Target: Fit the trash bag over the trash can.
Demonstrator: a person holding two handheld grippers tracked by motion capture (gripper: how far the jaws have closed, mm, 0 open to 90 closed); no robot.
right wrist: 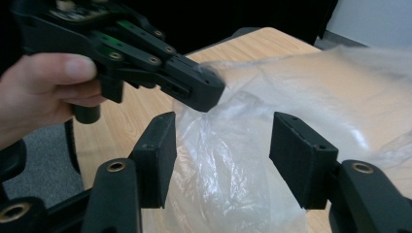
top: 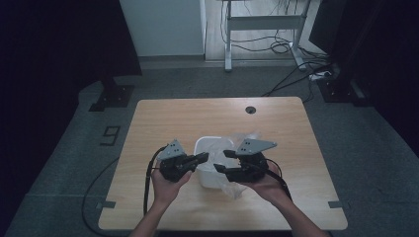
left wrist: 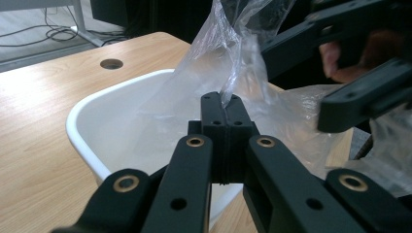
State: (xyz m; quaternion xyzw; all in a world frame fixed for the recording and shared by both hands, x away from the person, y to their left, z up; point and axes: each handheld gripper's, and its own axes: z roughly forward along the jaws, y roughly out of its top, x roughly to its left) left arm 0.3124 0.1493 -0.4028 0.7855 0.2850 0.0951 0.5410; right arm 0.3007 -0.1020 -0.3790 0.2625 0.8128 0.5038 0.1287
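Observation:
A clear plastic bag (top: 248,136) hangs over a white bin (top: 201,144) in the middle of the wooden table. My left gripper (left wrist: 224,104) is shut on a fold of the bag (left wrist: 228,53) above the bin's rim (left wrist: 77,126). In the high view the left gripper (top: 203,157) points right over the bin's near-left side. My right gripper (right wrist: 223,141) stands open, with loose bag film (right wrist: 228,170) between its jaws and neither pad pressing on it. It faces the left gripper (right wrist: 204,90) closely, and in the high view the right gripper (top: 221,161) is at the bin's near-right side.
The table (top: 163,113) has a round cable hole (top: 251,109) near its far edge. Bare wood lies on all sides of the bin. Behind the table are a desk frame (top: 262,22) and floor cables (top: 296,74).

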